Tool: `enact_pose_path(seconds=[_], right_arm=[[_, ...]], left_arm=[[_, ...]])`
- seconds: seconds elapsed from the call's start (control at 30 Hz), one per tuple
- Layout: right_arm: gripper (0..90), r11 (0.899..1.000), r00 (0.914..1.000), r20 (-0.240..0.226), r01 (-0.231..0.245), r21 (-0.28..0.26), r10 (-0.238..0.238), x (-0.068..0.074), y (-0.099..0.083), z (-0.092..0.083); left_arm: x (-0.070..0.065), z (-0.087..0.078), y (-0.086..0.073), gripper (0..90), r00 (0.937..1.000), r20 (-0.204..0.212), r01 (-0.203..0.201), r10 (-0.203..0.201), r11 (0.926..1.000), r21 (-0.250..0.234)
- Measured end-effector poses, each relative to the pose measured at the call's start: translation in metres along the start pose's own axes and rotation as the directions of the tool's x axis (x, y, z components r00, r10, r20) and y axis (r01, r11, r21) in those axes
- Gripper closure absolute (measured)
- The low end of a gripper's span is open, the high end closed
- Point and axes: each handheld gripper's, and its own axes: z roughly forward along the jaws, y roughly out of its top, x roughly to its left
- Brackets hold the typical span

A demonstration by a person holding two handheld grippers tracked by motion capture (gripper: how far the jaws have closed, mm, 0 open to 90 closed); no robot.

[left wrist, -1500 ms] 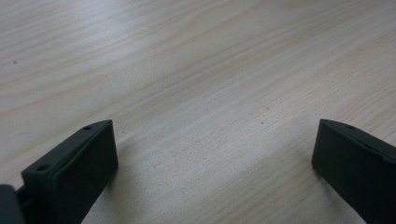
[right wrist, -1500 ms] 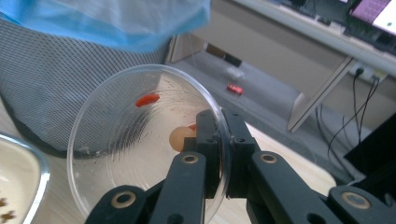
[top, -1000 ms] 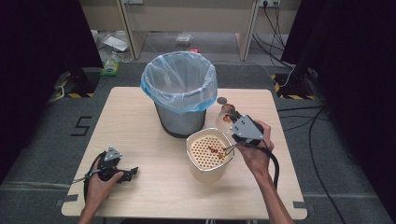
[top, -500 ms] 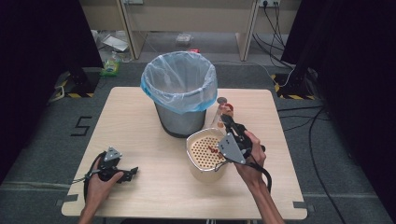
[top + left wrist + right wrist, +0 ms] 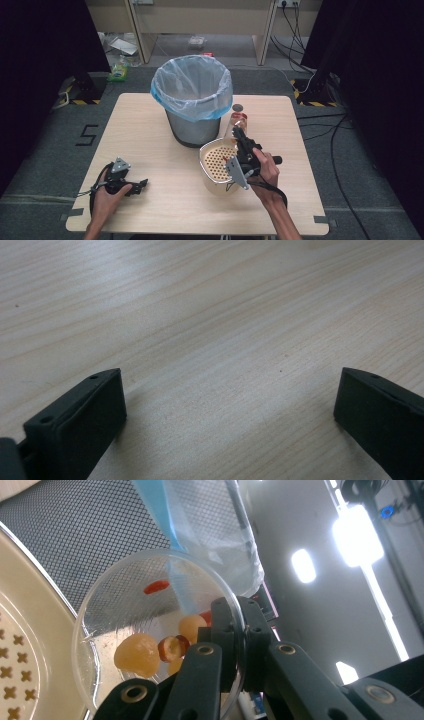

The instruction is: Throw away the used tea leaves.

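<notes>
My right gripper point(image 5: 239, 135) is shut on the rim of a clear plastic cup point(image 5: 239, 121) that is tipped on its side, just past the far right rim of a cream perforated colander point(image 5: 218, 161). In the right gripper view the two jaws of the right gripper point(image 5: 234, 626) pinch the clear cup's point(image 5: 125, 595) rim. Its mouth faces the camera, with pale yellow fruit balls point(image 5: 137, 654) and red bits inside. My left gripper point(image 5: 139, 184) rests on the table at the near left. Its jaws point(image 5: 230, 405) stand open over bare wood.
A grey mesh bin point(image 5: 193, 102) lined with a blue bag stands at the table's middle back, right beside the cup and colander. A small grey round lid point(image 5: 237, 107) lies behind the cup. The wooden table point(image 5: 150, 130) ends near both forearms.
My right hand has swung left and down, so the gripper's body now hangs over the colander's right rim with the cup tipped further. The left gripper has stayed put.
</notes>
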Motion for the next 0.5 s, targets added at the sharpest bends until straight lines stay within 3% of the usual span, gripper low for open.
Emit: enact_pose_path(seconds=[0.1, 0.2, 0.43, 0.47, 0.5], right_arm=[[87.9, 1.000, 0.9998, 0.007, -0.020, -0.015, 0.020, 0.0010, -0.0013, -0.0007], [88.0, 1.000, 0.9991, 0.034, 0.025, -0.012, -0.025, 0.0024, -0.0016, -0.0032], [88.0, 0.999, 0.9971, 0.058, 0.051, -0.017, -0.050, 0.0049, -0.0017, -0.0023], [88.0, 0.995, 0.9946, 0.069, 0.081, -0.052, -0.077, 0.0071, 0.0041, -0.0056], [88.0, 0.995, 0.9946, 0.069, 0.081, -0.052, -0.077, 0.0071, 0.0041, -0.0056]], left_arm=[[0.0000, 0.0000, 0.0000, 0.0, 1.0000, 0.000, 0.000, 0.000, 1.0000, 0.000], [0.0000, 0.0000, 0.0000, 0.0, 1.0000, 0.000, 0.000, 0.000, 1.0000, 0.000], [0.0000, 0.0000, 0.0000, 0.0, 1.0000, 0.000, 0.000, 0.000, 1.0000, 0.000], [0.0000, 0.0000, 0.0000, 0.0, 1.0000, 0.000, 0.000, 0.000, 1.0000, 0.000], [0.0000, 0.0000, 0.0000, 0.0, 1.0000, 0.000, 0.000, 0.000, 1.0000, 0.000]])
